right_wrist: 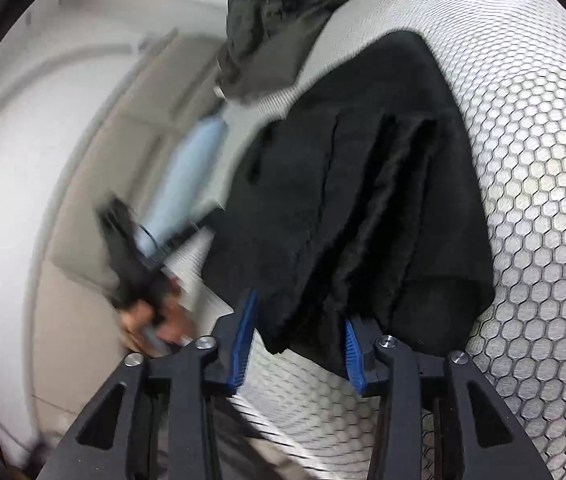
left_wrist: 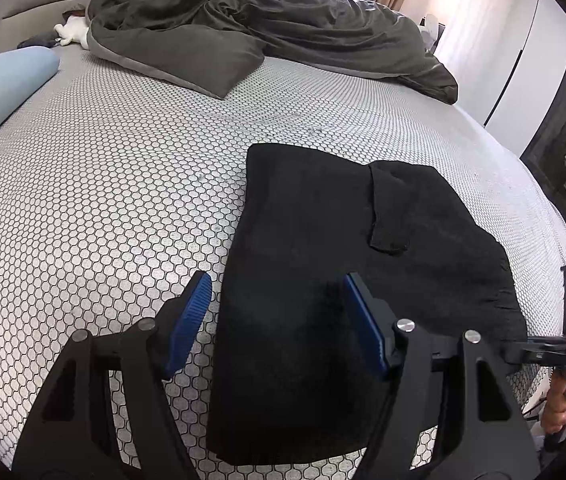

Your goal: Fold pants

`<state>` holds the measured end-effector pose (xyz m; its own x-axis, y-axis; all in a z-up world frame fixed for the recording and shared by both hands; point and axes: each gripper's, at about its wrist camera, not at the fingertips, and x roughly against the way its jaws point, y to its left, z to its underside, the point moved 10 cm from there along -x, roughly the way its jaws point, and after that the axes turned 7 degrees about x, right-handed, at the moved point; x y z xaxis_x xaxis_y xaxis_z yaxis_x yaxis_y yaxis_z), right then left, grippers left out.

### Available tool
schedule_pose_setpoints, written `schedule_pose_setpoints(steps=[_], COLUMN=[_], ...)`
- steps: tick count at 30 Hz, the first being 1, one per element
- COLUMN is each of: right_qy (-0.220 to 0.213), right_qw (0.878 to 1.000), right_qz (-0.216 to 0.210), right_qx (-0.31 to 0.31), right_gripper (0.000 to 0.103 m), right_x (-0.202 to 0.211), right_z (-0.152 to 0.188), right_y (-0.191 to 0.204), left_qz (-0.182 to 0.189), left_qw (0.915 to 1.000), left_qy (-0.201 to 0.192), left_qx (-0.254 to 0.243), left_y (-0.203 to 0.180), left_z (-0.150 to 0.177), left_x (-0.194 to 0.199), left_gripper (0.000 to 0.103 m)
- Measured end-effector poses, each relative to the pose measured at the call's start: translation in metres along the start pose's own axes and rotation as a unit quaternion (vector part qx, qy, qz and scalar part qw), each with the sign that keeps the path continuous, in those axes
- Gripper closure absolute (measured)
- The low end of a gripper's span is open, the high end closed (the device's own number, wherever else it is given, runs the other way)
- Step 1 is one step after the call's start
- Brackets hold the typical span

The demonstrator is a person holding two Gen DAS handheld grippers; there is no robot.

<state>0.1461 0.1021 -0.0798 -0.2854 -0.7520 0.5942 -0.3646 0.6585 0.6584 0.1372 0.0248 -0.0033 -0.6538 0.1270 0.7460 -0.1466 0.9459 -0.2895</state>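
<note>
Black pants folded on the bed

Black pants (left_wrist: 323, 264) lie on the honeycomb bed (left_wrist: 103, 200), long axis running 6 to 12. Left tongs (left_wrist: 277, 320) gape, straddling the pants' edge. Only the right view shows stacked folds; right tongs (right_wrist: 295, 340) stand released around the hem.

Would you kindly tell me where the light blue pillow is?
In the left wrist view the light blue pillow lies at the far left edge of the bed, left of the dark green duvet.
</note>
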Motion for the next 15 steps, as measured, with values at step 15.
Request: schedule_pose_setpoints(steps=[15], right_qy=[-0.061], right_qw=[0.997], right_qz=[0.046], right_qx=[0.01], right_gripper=[0.065], right_x=[0.04], right_z=[-0.023], right_y=[-0.016], left_qz=[-0.013], left_qw=[0.9997], left_qy=[0.018], left_qx=[0.005], left_y=[0.021], left_z=[0.007], left_x=[-0.008], left_gripper=[0.038])
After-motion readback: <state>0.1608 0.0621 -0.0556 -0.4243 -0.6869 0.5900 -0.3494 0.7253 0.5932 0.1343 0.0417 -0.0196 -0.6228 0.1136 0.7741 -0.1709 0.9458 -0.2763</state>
